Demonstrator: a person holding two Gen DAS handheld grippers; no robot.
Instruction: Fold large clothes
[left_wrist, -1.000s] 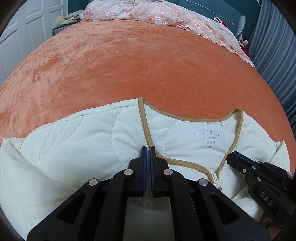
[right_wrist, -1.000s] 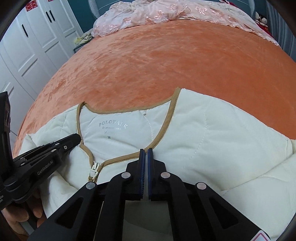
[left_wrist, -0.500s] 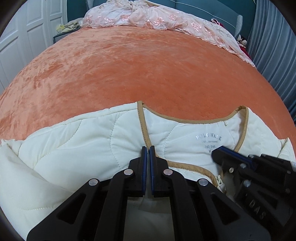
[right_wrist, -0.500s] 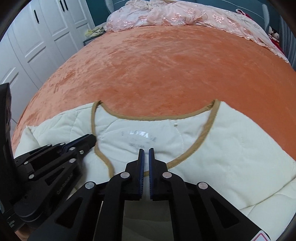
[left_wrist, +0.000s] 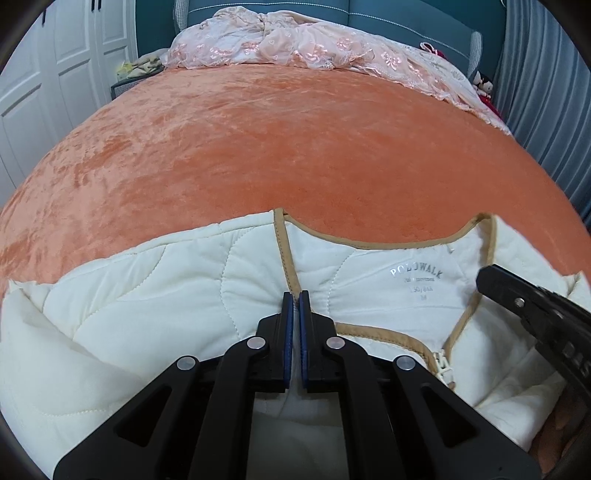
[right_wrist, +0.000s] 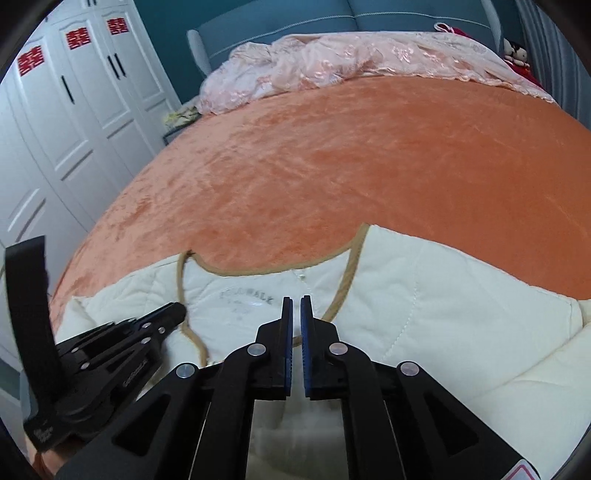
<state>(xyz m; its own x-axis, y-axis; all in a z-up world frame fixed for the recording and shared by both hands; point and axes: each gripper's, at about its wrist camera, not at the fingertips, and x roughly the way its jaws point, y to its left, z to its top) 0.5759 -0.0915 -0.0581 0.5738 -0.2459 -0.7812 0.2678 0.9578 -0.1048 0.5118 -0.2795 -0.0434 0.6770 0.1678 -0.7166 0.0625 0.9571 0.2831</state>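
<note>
— Where are we with the fold?

— Barely begun, we judge. The cream quilted jacket (left_wrist: 147, 302) lies spread face up at the near edge of the bed, across the bottom of both views. At the lower left its shoulder and sleeve bunch loosely. The tan-trimmed neckline gapes, the printed label (left_wrist: 415, 271) shows inside, and the zipper (left_wrist: 443, 363) is undone at its top. We see no fold made, so sleeves, sides and body all seem left to do.

— And what are we holding?

— The left hand-held gripper (left_wrist: 294, 295) is pinched almost closed, its tips at the collar trim on the left of the neckline. We cannot tell whether it nips any cloth. The right hand-held gripper (right_wrist: 296, 301) is just parting its jaws, only a slit wide, over the label area. We see nothing caught between them.

— What about the surface?

— It is a bed under an orange velvety blanket (left_wrist: 277, 147), smooth and bare beyond the jacket. So we have room to lay the fold out.

— And the room around us?

— Along the left stands a white panelled wardrobe (right_wrist: 74, 110) with red paper cut-outs (right_wrist: 77, 38) on its doors. At the top centre a crumpled pink lace cover (left_wrist: 295, 48) lies across the far end, against a teal headboard (left_wrist: 369, 14). At the upper right sits a small doll (left_wrist: 484, 86), and grey-blue curtains (left_wrist: 546, 110) run down the right edge.
</note>
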